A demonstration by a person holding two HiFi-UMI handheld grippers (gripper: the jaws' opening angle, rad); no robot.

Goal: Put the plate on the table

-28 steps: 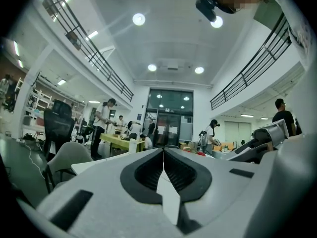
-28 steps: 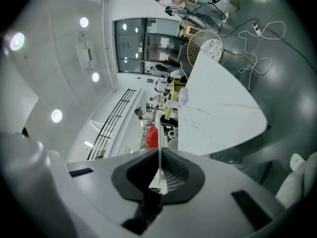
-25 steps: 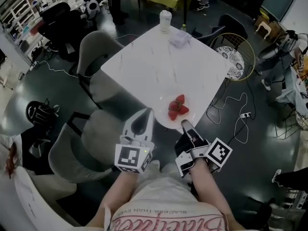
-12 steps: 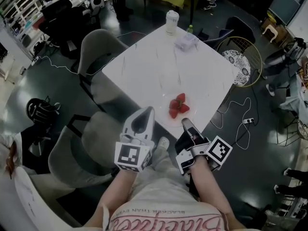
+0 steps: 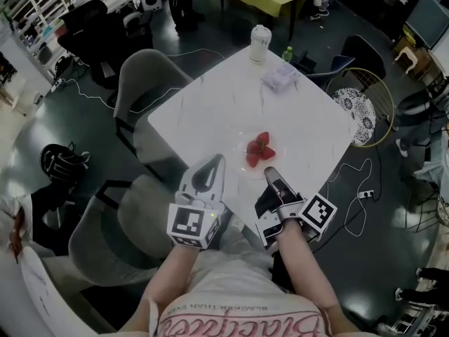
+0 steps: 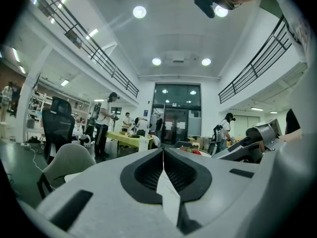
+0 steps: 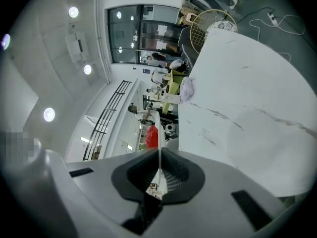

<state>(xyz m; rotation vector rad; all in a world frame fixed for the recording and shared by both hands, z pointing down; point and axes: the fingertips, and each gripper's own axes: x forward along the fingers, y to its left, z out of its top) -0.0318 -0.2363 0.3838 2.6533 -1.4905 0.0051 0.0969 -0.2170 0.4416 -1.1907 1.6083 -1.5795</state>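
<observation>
A clear plate (image 5: pixel 245 166) carrying red strawberries (image 5: pixel 258 148) is over the white marble table (image 5: pixel 224 97), a little in from its near edge. My right gripper (image 5: pixel 269 174) is shut on the plate's near rim. In the right gripper view the rim (image 7: pixel 157 128) runs edge-on between the closed jaws, with a strawberry (image 7: pixel 151 137) just beyond and the table (image 7: pixel 247 98) to the right. I cannot tell whether the plate touches the tabletop. My left gripper (image 5: pixel 216 161) is shut and holds nothing, just left of the plate; its view shows the strawberries (image 6: pixel 195 152) to the right.
A lidded cup (image 5: pixel 260 44) and a small white pack (image 5: pixel 280 79) stand at the table's far side. Grey chairs (image 5: pixel 151 76) (image 5: pixel 130 223) flank the left side, and a wire chair (image 5: pixel 361 100) stands to the right. Cables lie on the dark floor.
The plate with the strawberries has moved from the table's near edge farther in over the tabletop, with my right gripper still shut on it. The left gripper has kept its place beside it.
</observation>
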